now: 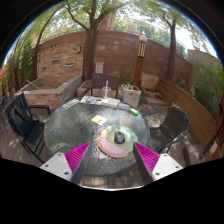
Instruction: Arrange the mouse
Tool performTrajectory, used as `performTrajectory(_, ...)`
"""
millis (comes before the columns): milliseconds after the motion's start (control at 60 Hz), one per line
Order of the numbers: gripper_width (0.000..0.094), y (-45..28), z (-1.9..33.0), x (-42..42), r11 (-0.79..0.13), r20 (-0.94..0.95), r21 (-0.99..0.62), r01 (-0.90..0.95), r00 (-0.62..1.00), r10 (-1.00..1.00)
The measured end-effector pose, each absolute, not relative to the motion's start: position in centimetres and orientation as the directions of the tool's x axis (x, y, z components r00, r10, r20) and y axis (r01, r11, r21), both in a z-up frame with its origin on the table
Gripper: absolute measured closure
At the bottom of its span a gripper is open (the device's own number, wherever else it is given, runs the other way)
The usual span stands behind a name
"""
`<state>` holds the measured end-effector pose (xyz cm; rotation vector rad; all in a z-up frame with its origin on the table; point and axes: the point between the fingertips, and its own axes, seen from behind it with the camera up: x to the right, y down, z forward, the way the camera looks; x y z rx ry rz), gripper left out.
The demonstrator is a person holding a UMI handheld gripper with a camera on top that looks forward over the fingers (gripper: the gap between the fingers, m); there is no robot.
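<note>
A small dark mouse (120,137) sits on a pink oval mouse pad (113,148) on a round glass table (75,128). My gripper (112,159) is open and empty, its fingers (77,157) spread wide to either side of the pad's near edge. The mouse lies ahead of the fingers, between their lines, with clear gaps on both sides. Nothing is held.
A yellow note (98,119) and a green item (134,112) lie farther back on the table. Dark chairs stand at the left (25,122) and right (172,122). Beyond are a white planter (130,94), a brick wall (110,52) and trees.
</note>
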<state>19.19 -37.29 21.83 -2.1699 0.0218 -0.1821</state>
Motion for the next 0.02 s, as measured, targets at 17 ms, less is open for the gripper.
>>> performTrajectory(17,0.0079,-37.32,21.81,19.18,-0.57,0.122,-0.82,0.052,0.989,-0.084)
